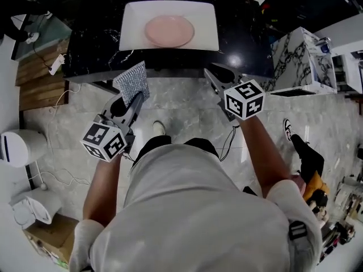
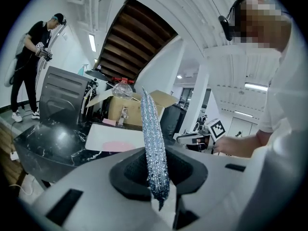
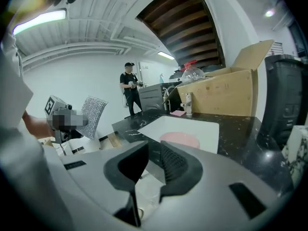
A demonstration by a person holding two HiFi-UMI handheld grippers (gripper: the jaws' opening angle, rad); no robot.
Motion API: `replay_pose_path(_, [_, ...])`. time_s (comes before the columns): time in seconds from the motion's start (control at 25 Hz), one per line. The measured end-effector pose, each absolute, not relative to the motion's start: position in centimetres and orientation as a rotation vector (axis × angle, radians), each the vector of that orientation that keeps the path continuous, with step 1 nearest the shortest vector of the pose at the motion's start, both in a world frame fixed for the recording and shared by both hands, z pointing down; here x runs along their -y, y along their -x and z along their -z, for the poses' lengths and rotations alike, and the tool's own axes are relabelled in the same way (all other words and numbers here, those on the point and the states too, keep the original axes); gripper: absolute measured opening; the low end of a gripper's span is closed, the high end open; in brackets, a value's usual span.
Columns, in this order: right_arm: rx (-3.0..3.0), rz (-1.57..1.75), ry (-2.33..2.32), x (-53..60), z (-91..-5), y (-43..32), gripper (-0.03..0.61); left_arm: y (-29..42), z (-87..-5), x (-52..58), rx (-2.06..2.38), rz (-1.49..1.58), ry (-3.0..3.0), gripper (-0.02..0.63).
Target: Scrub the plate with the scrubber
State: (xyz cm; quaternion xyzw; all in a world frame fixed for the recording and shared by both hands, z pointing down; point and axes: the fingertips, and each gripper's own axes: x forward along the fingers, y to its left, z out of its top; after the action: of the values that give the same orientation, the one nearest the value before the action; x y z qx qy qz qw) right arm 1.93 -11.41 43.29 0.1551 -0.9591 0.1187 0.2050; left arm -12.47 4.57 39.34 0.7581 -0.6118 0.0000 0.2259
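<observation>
While the pink plate (image 1: 169, 30) lies centred on a white tray (image 1: 131, 21) on the black marble counter (image 1: 91, 44), the left gripper (image 1: 136, 100) clamps the silvery scrubber (image 1: 131, 81) upright off the counter's near edge, the right gripper (image 1: 217, 75) beside it holds its jaws slightly apart on nothing, and a cardboard box (image 3: 231, 93) stands behind the tray

Overhead head view, gripper views (seemingly low) toward plate (image 1: 169, 31)
</observation>
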Motion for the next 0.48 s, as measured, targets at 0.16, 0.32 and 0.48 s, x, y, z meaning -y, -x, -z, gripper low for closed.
replay_pose_path(0.16, [2.633,-0.443,-0.528,14.3,-43.9,1.2,0.054,16.3,-39.4,-3.1,1.632,-0.015,-2.127,0.072])
replay_pose_path(0.32, [2.574,-0.501,-0.585,17.2,-45.1,3.3,0.054,18.5,-39.8,-1.8,1.614,0.000,-2.130,0.072])
replay_pose_path(0.48, [2.528,-0.511,-0.615,20.4,-46.4,5.3,0.054,19.9,-40.1,0.1,1.612,0.001,-2.131,0.072])
